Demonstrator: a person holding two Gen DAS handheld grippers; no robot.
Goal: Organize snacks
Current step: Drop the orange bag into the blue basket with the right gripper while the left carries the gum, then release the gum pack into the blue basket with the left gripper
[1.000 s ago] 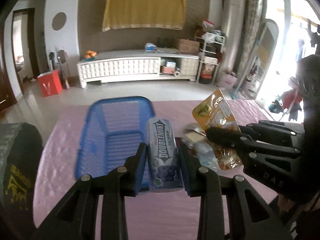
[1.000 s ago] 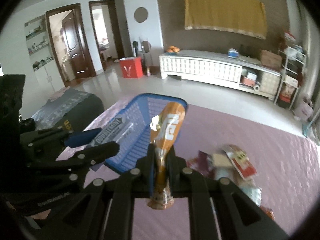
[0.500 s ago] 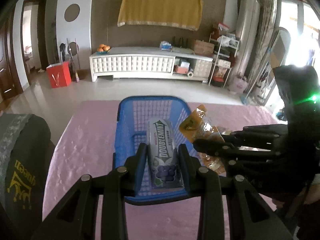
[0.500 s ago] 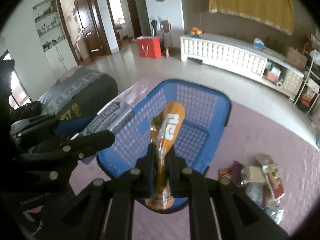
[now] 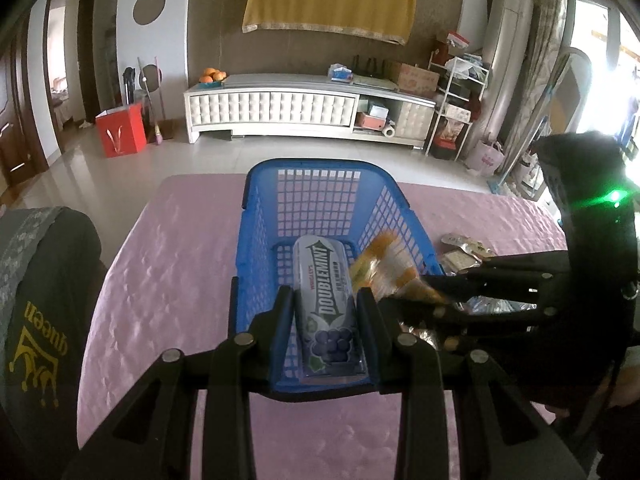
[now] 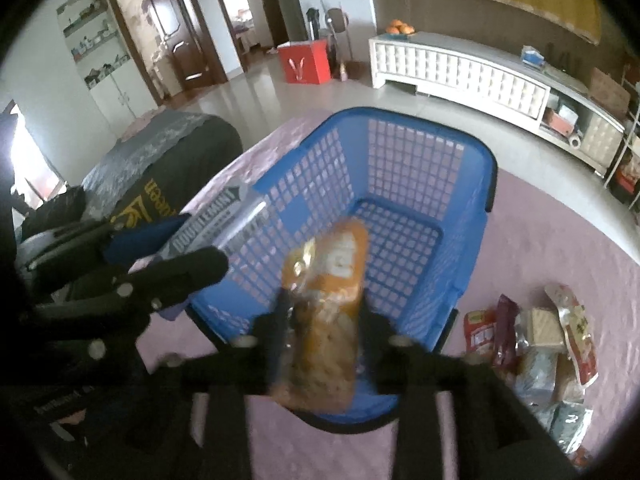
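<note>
So on the left, the left gripper (image 5: 326, 300) is clamped tight on a Doublemint gum pack (image 5: 329, 308), holding it over the near end of the blue basket (image 5: 256, 240) sitting on the pink tablecloth (image 5: 168, 248). Next over, the right gripper (image 6: 320, 320) has its jaws opening, and the orange snack bag (image 6: 326, 320) sits loose between them, blurry, above the basket's near rim. Far right, a pile of other snack packets (image 6: 536, 344) lies on the cloth just beside the basket
</note>
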